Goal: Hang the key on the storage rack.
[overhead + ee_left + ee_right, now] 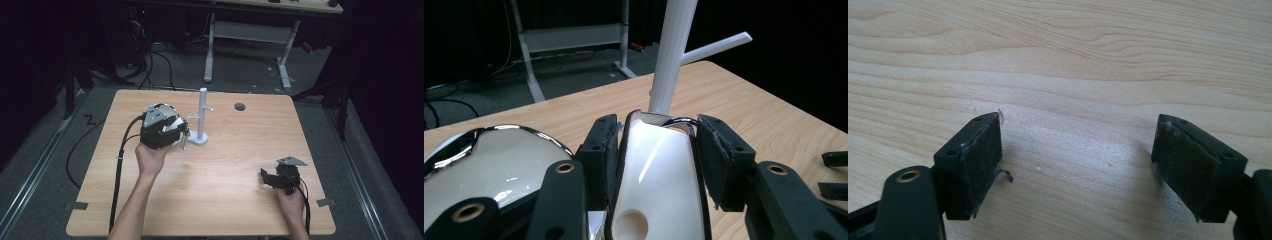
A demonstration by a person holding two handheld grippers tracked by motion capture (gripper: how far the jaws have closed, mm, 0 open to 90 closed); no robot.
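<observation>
Light falls from above onto my table (210,170), leaving the room around it nearly black. The high view is soft and a little grainy. In my left gripper view, the glossy white handle (659,175) between the pads glares almost to blank, and the 2 jaws sit close and slightly blurred. My right gripper view is evenly bright, with faint shadows beneath the pads.

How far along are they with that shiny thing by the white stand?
Done: the left tool has gripped a glossy white headphone band and brought it beside the white stand. In hand: nearing its post. Left: hanging it on a peg. The right tool rests open on the table.
</observation>
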